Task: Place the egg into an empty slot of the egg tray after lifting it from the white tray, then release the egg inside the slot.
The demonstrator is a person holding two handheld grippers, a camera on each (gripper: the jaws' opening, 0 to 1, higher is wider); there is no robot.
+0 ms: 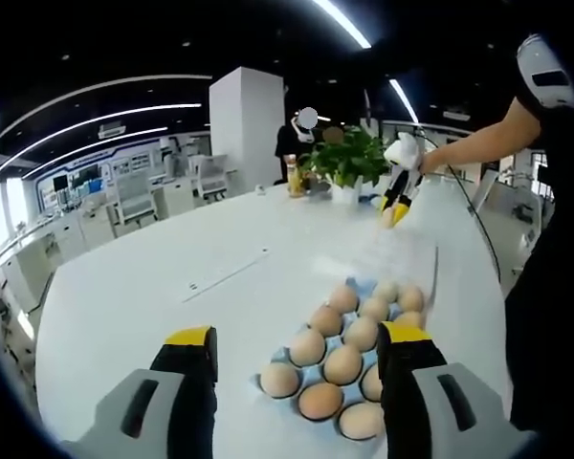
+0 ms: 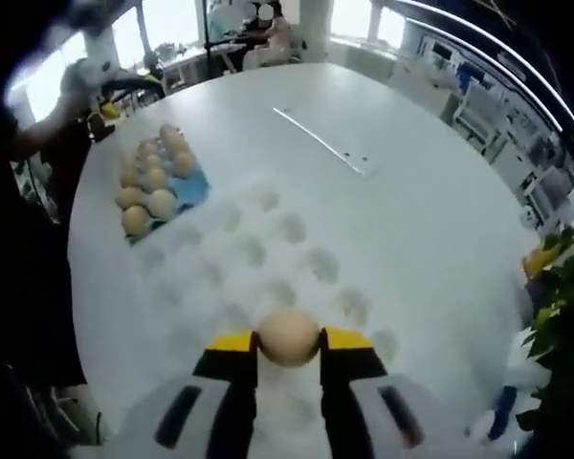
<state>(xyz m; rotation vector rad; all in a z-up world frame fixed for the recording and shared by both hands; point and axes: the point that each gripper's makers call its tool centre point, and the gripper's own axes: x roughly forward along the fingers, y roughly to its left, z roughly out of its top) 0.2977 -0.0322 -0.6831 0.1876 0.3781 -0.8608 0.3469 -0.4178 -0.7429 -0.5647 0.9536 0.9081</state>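
Holding egg (image 2: 288, 337) over white tray (image 2: 268, 249), egg tray (image 1: 349, 349) nearly full

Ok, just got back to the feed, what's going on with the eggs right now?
The right gripper is shut on one egg, holding it over the white tray, whose hollows look empty. The blue egg tray, nearly full of eggs, sits further along the table. The left gripper is open and holds nothing, its jaws either side of that egg tray in its view.
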